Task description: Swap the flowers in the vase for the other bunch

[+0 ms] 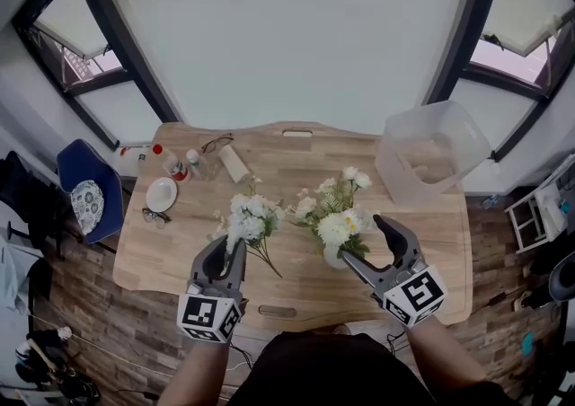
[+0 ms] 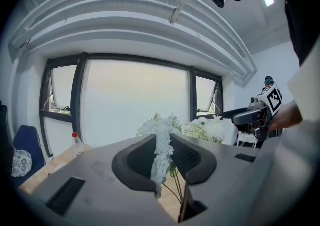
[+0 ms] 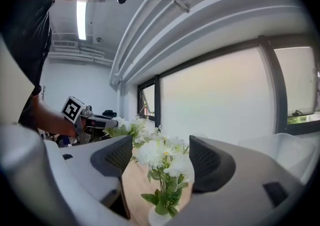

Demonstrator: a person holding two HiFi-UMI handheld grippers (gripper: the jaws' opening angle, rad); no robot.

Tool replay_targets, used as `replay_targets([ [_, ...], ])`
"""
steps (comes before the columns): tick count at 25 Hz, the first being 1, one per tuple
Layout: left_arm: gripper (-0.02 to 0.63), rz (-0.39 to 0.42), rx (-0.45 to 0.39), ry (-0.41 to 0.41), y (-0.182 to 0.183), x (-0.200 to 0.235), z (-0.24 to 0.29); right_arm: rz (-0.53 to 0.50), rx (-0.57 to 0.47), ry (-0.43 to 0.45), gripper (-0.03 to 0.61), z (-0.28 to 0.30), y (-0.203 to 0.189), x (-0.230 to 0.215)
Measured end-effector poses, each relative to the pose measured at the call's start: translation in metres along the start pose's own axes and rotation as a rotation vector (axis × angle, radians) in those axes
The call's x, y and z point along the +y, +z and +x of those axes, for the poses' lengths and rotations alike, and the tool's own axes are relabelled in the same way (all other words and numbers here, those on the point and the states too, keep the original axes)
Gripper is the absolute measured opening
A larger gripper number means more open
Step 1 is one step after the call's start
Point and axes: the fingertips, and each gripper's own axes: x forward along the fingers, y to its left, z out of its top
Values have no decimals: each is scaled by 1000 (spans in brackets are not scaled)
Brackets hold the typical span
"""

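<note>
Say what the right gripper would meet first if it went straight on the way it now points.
Probably the white flowers in the vase, framed between the open jaws of the right gripper; depth is hard to judge.

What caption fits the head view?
Left gripper holds a white bunch; right gripper, jaws open, beside the vase of flowers.

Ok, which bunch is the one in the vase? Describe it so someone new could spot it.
On the wooden table, look right of centre, nearer the person than the clear plastic bin. This bunch stands upright in a small white vase; the other bunch, to its left, is clamped in the left gripper.
</note>
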Motion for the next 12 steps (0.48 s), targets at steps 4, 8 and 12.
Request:
replay_targets([
  [4, 81, -10, 6, 5, -3, 9, 6, -14, 46, 33, 407, 23, -4, 8],
  [8, 81, -23, 19, 15, -9, 19, 9, -36, 108, 23, 411, 41, -14, 8],
  [12, 81, -42, 28, 20, -14, 22, 13, -58, 190, -3, 410, 48, -29, -2],
])
